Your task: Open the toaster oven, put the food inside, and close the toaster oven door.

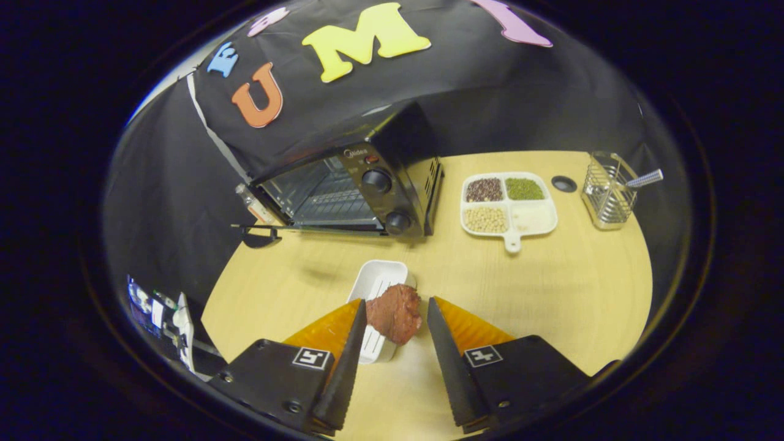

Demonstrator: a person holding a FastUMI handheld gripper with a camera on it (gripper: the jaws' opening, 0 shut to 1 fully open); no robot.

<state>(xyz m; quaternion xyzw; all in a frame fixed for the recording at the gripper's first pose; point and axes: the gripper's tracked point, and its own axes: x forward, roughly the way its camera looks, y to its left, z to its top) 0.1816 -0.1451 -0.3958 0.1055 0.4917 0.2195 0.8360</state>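
A pale wooden table [551,294] carries everything. At its far left stands the black toaster oven [361,184], door [306,228] dropped flat open, wire rack showing inside. To its right lie a white four-part dish of beans [508,205] and a wire metal holder [606,193]. Nearer, a white rectangular tray [376,288] lies just ahead of the gripper [397,306]. The fingers stand apart around a reddish-brown chunk of meat [395,313]; the left one seems to touch it, the right stays clear.
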